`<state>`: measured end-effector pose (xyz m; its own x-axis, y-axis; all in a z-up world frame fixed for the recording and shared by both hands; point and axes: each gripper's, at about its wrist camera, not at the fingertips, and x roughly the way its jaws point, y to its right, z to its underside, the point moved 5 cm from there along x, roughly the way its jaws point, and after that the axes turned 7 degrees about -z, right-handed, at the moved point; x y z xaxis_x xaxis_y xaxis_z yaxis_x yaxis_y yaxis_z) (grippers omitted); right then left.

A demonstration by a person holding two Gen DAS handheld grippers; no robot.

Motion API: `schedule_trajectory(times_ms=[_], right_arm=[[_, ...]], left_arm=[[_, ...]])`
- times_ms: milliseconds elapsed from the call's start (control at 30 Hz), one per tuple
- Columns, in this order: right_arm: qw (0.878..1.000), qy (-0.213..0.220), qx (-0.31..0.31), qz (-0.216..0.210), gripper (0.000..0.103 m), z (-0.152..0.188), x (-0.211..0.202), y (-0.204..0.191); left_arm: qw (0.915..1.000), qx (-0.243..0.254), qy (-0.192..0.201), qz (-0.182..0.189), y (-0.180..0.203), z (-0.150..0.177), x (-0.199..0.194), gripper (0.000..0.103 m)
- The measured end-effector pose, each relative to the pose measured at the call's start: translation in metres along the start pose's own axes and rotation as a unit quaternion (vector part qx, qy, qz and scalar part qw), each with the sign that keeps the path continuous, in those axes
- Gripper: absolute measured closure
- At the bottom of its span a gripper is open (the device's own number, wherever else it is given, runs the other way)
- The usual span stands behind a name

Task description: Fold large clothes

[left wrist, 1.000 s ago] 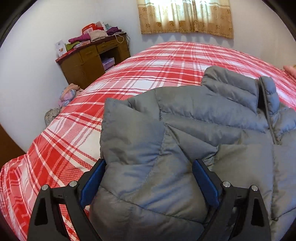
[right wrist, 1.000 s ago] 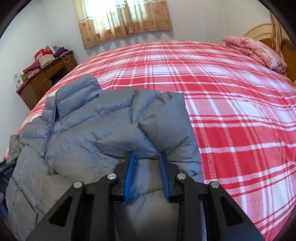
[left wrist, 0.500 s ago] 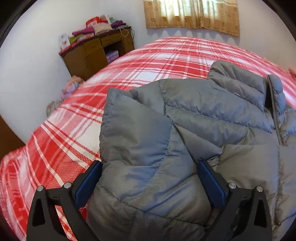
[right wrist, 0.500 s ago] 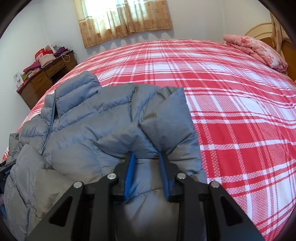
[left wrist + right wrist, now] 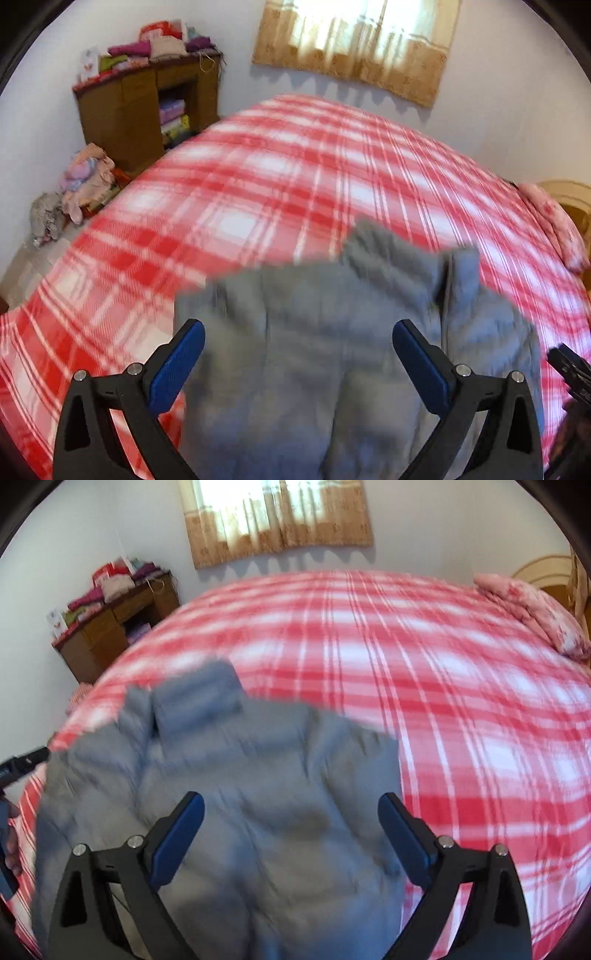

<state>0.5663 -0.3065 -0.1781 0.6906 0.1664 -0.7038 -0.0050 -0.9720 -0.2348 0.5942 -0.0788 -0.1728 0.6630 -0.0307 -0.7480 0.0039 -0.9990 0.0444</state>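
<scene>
Nearest the cameras, both sets of jaws are spread wide with nothing pinched. The right gripper (image 5: pixel 291 830) has only just been opening, and the grey jacket (image 5: pixel 240 812) lies under its jaws, not between the pads. The left gripper (image 5: pixel 297 360) is just as wide, also over the padded fabric without gripping it.

The jacket sits at the near edge of the bed (image 5: pixel 295 184), collar end pointing away toward the window. Both sleeves look folded in across the body, so the sides seem done. My guess is what's left is folding it over lengthwise, maybe once or twice, and tidying it up. Both views are pretty blurred, so I can't make out the seams or how neat those sleeve folds are.

Pose-wise, both grippers angle downward at the jacket from above, side by side; each one just peeks into the edge of the other's view. Neither seems to touch the cloth.

Further back: plaid bedspread, a pink pillow (image 5: pixel 535 609) at the far right, a wooden desk (image 5: pixel 147 110) with piled clothes by the wall, and the curtain (image 5: pixel 277 517).
</scene>
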Motion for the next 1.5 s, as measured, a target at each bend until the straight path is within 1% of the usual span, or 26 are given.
schedule_trajectory(times_ms=[67, 133, 200, 267, 300, 367, 433, 533, 567, 600, 700, 733, 767, 800, 833, 867, 933, 967, 1033, 1067, 1167, 1267, 1333, 1400, 1467, 1500], right_arm=[[1.0, -0.002, -0.005, -0.004, 0.002, -0.028, 0.014, -0.013], [1.0, -0.002, -0.005, 0.008, 0.002, -0.048, 0.031, -0.021], [1.0, -0.008, 0.007, 0.011, 0.002, -0.068, 0.053, -0.028], [0.999, -0.023, 0.03, 0.004, 0.002, -0.085, 0.079, -0.033], [0.999, -0.025, 0.036, 0.004, 0.002, -0.089, 0.087, -0.036], [0.998, -0.031, 0.047, 0.005, 0.002, -0.101, 0.107, -0.04], [0.998, -0.047, 0.044, 0.004, 0.002, -0.104, 0.123, -0.046], [0.996, -0.084, 0.023, 0.017, 0.002, -0.104, 0.149, -0.052], [0.994, -0.105, 0.011, 0.025, 0.002, -0.099, 0.159, -0.051], [0.993, -0.112, 0.005, 0.029, 0.002, -0.095, 0.161, -0.05], [0.992, -0.124, -0.004, 0.02, 0.009, -0.084, 0.157, -0.044], [0.992, -0.129, -0.004, 0.009, 0.016, -0.079, 0.152, -0.041], [0.991, -0.137, -0.004, 0.002, 0.027, -0.074, 0.148, -0.038], [0.99, -0.143, -0.004, -0.002, 0.033, -0.071, 0.145, -0.037], [0.989, -0.147, -0.002, -0.006, 0.042, -0.068, 0.143, -0.035], [0.989, -0.151, 0.001, -0.006, 0.047, -0.065, 0.141, -0.032], [0.988, -0.152, 0.01, -0.01, 0.052, -0.059, 0.135, -0.025], [0.988, -0.152, 0.016, -0.015, 0.057, -0.056, 0.132, -0.022], [0.988, -0.151, 0.019, -0.019, 0.063, -0.052, 0.129, -0.02], [0.988, -0.151, 0.018, -0.023, 0.07, -0.048, 0.127, -0.02], [0.988, -0.15, -0.004, -0.033, 0.086, -0.038, 0.12, -0.025], [0.989, -0.142, -0.039, -0.026, 0.091, -0.026, 0.113, -0.029], [0.989, -0.137, -0.059, -0.016, 0.092, -0.02, 0.111, -0.029], [0.989, -0.126, -0.079, -0.007, 0.094, -0.012, 0.107, -0.028], [0.986, -0.114, -0.119, 0.007, 0.095, -0.003, 0.103, -0.031], [0.986, -0.108, -0.128, 0.009, 0.095, -0.003, 0.101, -0.031]], left_arm=[[0.9988, 0.006, 0.025, -0.041, 0.01, -0.026, 0.011, 0.001], [0.9989, -0.001, 0.032, -0.035, 0.02, -0.045, 0.022, 0.001], [0.9979, 0.014, 0.041, -0.047, 0.041, -0.064, 0.037, 0.001], [0.9983, 0.026, 0.033, -0.04, 0.058, -0.077, 0.055, 0.001], [0.9979, 0.038, 0.027, -0.045, 0.07, -0.083, 0.066, 0.001], [0.9971, 0.057, 0.018, -0.048, 0.086, -0.091, 0.084, 0.001], [0.9955, 0.071, 0.012, -0.062, 0.099, -0.096, 0.102, 0.001], [0.9922, 0.098, -0.017, -0.076, 0.107, -0.089, 0.128, 0.001], [0.9912, 0.105, -0.024, -0.078, 0.107, -0.084, 0.133, 0.001], [0.9895, 0.113, -0.031, -0.084, 0.105, -0.076, 0.137, 0.001], [0.9845, 0.142, -0.049, -0.09, 0.098, -0.052, 0.136, 0.001], [0.9827, 0.153, -0.046, -0.095, 0.093, -0.044, 0.131, 0.001], [0.9819, 0.158, -0.043, -0.096, 0.09, -0.04, 0.127, 0.001], [0.9798, 0.168, -0.041, -0.1, 0.084, -0.033, 0.121, 0.001], [0.9796, 0.17, -0.04, -0.099, 0.08, -0.028, 0.117, 0.001], [0.9798, 0.17, -0.042, -0.097, 0.077, -0.024, 0.115, 0.001], [0.9808, 0.164, -0.048, -0.095, 0.067, -0.018, 0.111, 0.001], [0.9812, 0.163, -0.05, -0.091, 0.065, -0.016, 0.109, 0.001], [0.9805, 0.168, -0.048, -0.09, 0.062, -0.012, 0.104, 0.001], [0.9805, 0.17, -0.048, -0.086, 0.061, -0.009, 0.1, 0.001], [0.9805, 0.172, -0.051, -0.082, 0.057, -0.002, 0.096, 0.001], [0.9833, 0.16, -0.049, -0.071, 0.05, 0.003, 0.092, 0.001], [0.9846, 0.153, -0.047, -0.069, 0.046, 0.003, 0.09, 0.001], [0.9858, 0.143, -0.056, -0.069, 0.042, 0.006, 0.09, 0.001], [0.987, 0.136, -0.057, -0.065, 0.039, 0.009, 0.088, 0.001], [0.987, 0.138, -0.054, -0.062, 0.039, 0.01, 0.088, 0.001]])
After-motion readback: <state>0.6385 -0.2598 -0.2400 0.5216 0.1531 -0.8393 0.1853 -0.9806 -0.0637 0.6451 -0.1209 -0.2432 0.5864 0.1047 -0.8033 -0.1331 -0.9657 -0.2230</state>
